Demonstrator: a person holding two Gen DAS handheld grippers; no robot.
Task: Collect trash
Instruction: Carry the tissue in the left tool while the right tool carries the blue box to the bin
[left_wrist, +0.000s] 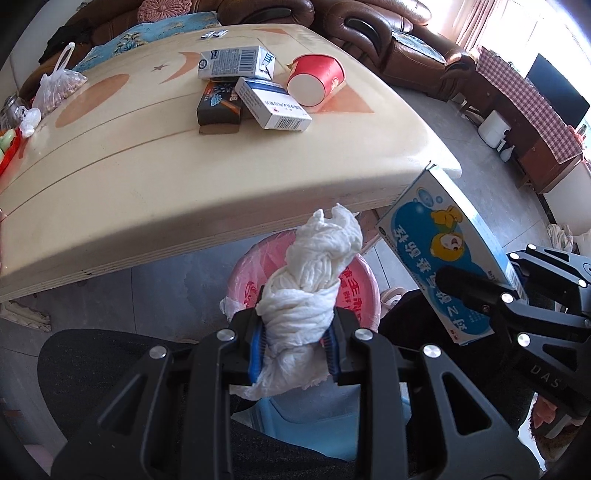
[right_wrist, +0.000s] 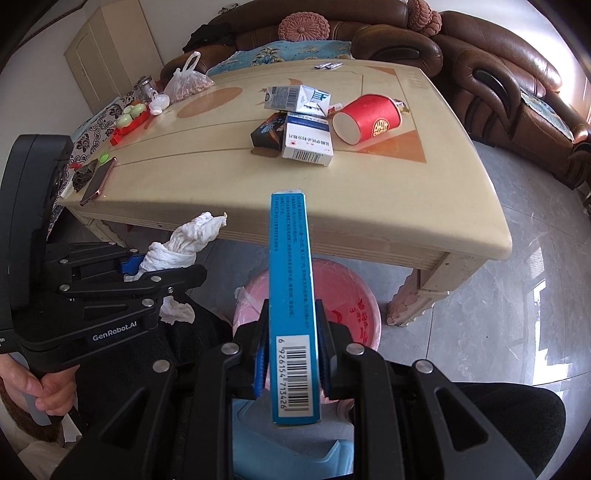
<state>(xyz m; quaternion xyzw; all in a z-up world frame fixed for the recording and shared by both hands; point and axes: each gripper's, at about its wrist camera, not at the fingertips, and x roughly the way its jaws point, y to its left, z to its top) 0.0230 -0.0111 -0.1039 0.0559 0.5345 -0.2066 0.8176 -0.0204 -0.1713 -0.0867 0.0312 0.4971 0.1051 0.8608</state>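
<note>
Cream table (right_wrist: 369, 192) strewn with boxes (right_wrist: 306, 142) (red cup (right_wrist: 365, 118) too), left tongs (left_wrist: 295, 339) clamping tissue (left_wrist: 314, 273), right tongs (right_wrist: 291, 354) clamping blue box (right_wrist: 291, 295)

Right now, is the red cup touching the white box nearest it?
Apart. The right wrist view shows bare table between the red cup lying on its side and the white box; the left wrist view shows them overlapping only by angle.

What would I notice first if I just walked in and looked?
Probably the two black grippers held out in front. The left gripper squeezes a twisted white tissue wad, and the right gripper pinches a blue box. Both hang above a pink bin on the floor beside the table, where a red paper cup lies tipped over.
</note>
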